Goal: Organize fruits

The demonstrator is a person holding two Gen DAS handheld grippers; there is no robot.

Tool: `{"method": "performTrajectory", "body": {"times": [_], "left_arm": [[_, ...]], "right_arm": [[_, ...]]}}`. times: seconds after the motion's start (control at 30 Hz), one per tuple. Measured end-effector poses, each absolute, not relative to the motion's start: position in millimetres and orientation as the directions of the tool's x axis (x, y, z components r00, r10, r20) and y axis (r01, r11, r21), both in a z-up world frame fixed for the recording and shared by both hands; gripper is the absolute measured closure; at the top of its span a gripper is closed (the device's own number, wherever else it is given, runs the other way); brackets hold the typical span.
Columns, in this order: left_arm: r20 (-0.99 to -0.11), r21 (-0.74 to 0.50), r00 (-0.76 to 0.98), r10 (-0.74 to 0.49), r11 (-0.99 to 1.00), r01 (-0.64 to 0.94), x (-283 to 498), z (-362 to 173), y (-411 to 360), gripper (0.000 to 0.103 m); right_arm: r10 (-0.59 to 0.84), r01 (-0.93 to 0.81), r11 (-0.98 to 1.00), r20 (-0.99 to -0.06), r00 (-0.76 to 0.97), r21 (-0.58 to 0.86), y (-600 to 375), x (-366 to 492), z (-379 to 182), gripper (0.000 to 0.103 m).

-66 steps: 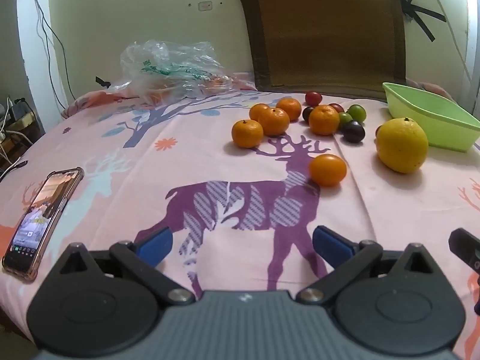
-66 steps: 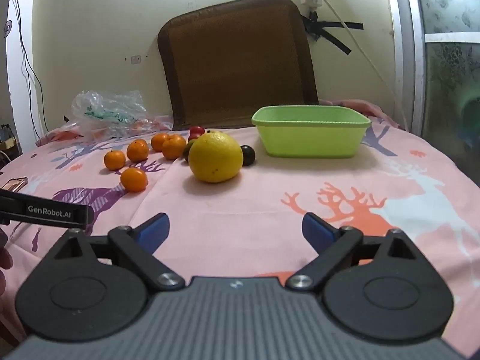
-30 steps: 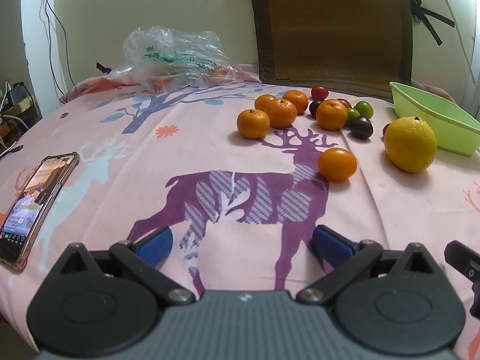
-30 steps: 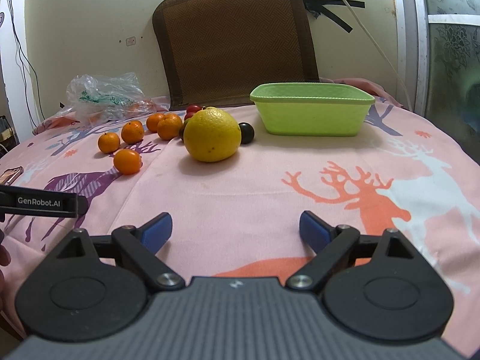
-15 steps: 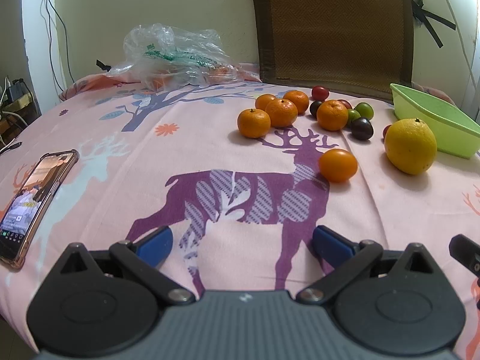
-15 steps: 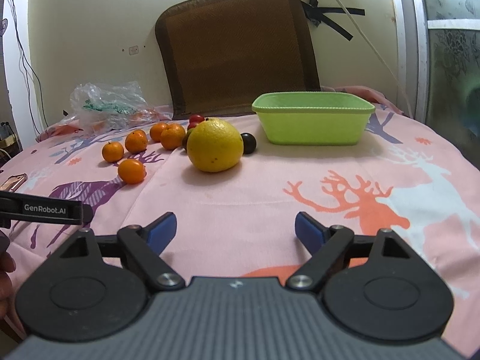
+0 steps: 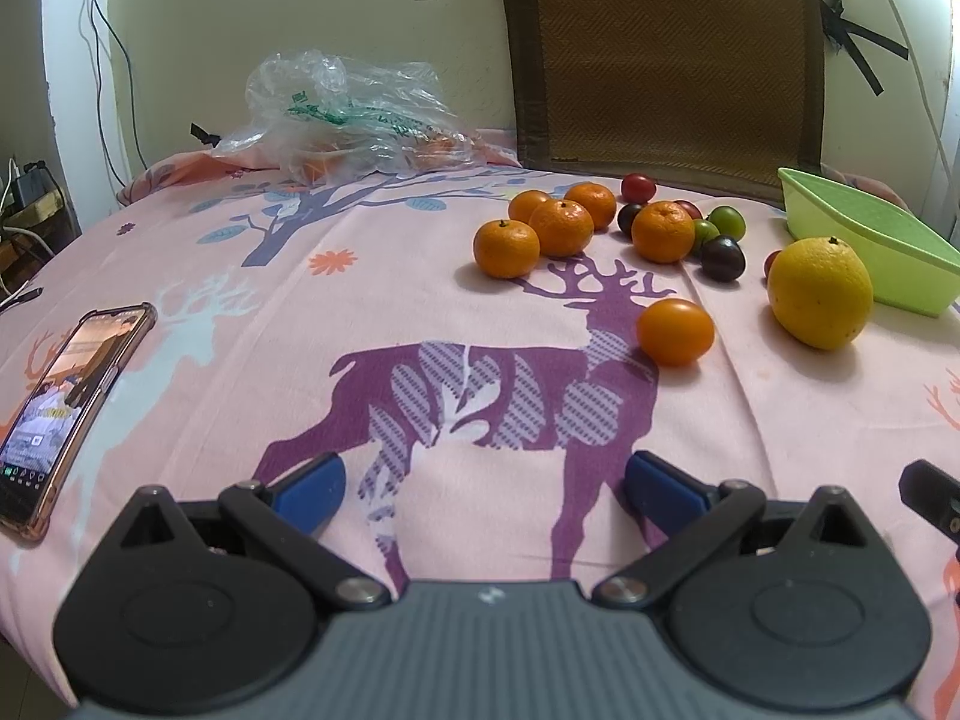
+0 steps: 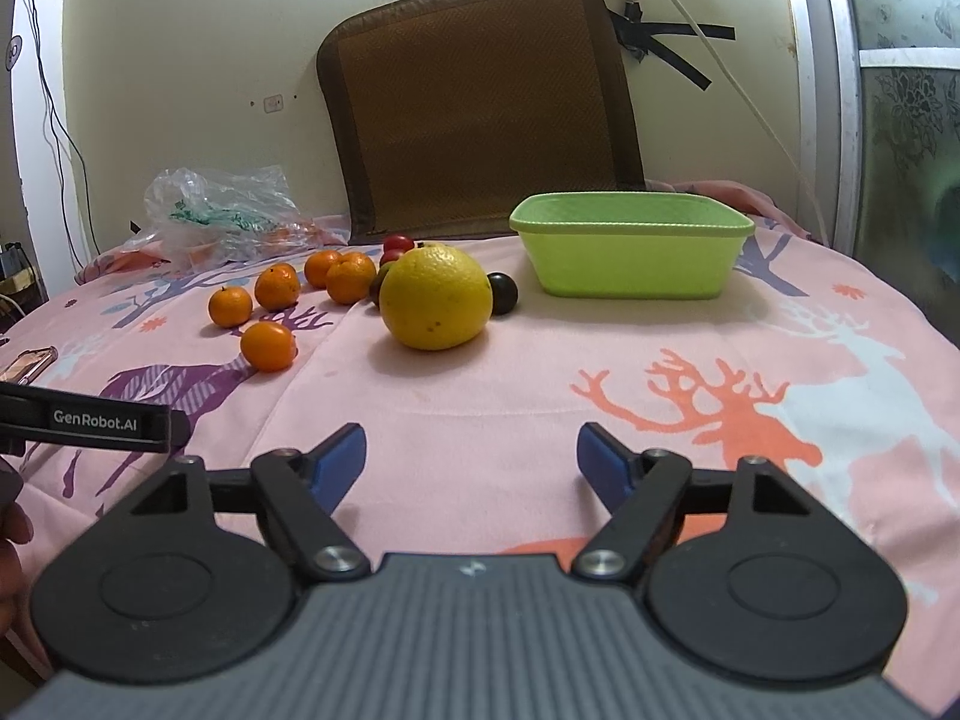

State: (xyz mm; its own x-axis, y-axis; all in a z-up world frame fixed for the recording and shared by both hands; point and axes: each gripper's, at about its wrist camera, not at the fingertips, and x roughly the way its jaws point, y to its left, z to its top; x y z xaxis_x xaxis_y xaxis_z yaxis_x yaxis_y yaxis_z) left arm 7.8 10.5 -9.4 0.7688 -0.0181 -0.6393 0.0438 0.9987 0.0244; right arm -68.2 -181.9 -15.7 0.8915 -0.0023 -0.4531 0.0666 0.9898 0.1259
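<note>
A large yellow citrus (image 8: 436, 296) (image 7: 819, 293) lies on the pink deer-print cloth ahead of my right gripper (image 8: 471, 461), which is open and holds nothing. Left of it sit several small oranges (image 8: 269, 346) (image 7: 675, 332) and a cluster of small dark, red and green fruits (image 7: 722, 258). The green plastic tub (image 8: 630, 245) (image 7: 864, 243) stands behind and right of the citrus. My left gripper (image 7: 485, 489) is open and empty over the purple deer print, well short of the fruit.
A phone (image 7: 57, 408) lies at the left edge of the cloth. A crumpled clear plastic bag (image 7: 348, 117) rests at the back left. A brown woven mat (image 8: 480, 108) leans on the wall behind. The left gripper's body (image 8: 90, 420) shows at the right view's left edge.
The right gripper's fingers have narrowed a little and it has edged closer to the yellow citrus. The left gripper has hardly moved.
</note>
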Motion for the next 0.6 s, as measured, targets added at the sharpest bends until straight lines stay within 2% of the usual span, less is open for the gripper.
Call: {"method": "performTrajectory", "body": {"times": [0.43,0.6], "left_arm": [[-0.62,0.011,0.784,-0.03,0.999,0.047,8,-4,15,0.0],[-0.553,-0.075,0.816,-0.169,0.985,0.154,12,23,19,0.0]], "right_arm": [[0.014,0.053,0.988,-0.431,0.902,0.144,-192,-59,-4,0.028],[0.036,0.041,0.986,-0.44,0.897,0.165,-206,-43,4,0.028]]}}
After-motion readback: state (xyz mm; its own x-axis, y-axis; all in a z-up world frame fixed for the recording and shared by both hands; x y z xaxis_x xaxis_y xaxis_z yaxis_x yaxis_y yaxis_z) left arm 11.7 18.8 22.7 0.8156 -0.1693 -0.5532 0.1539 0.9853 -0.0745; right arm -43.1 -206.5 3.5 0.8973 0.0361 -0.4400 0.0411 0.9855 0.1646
